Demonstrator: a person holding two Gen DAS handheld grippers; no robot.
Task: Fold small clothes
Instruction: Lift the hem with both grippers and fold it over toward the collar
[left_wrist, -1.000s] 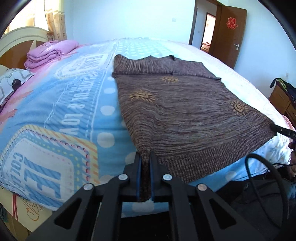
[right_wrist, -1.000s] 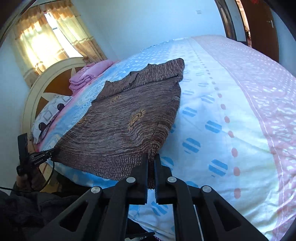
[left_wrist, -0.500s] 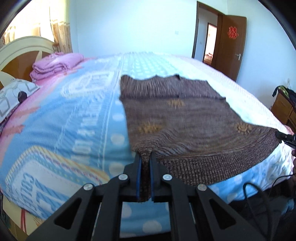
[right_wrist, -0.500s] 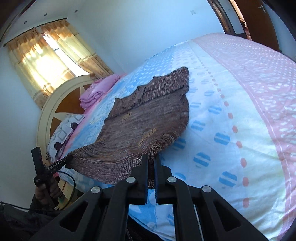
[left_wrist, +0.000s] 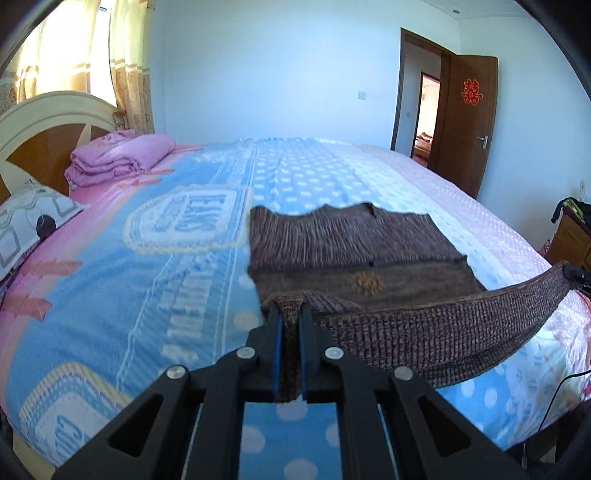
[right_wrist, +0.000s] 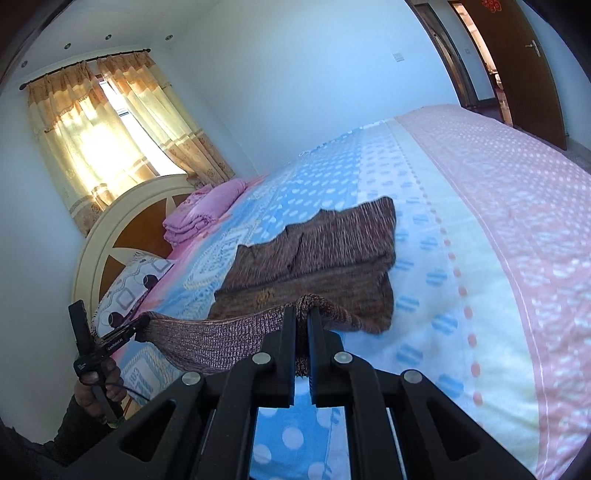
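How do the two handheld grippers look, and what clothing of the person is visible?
The left gripper and the right gripper are matte black plastic, with triangular cutouts, silver round screws and flat fingers. The left one has blue pads. A black cable hangs from the left handle. A dark sleeve shows.

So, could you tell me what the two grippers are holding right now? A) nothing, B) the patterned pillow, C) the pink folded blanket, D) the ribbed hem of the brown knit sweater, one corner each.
D: the left gripper and the right gripper each pinch a corner of the brown knit sweater, its ribbed hem lifted off the bed.
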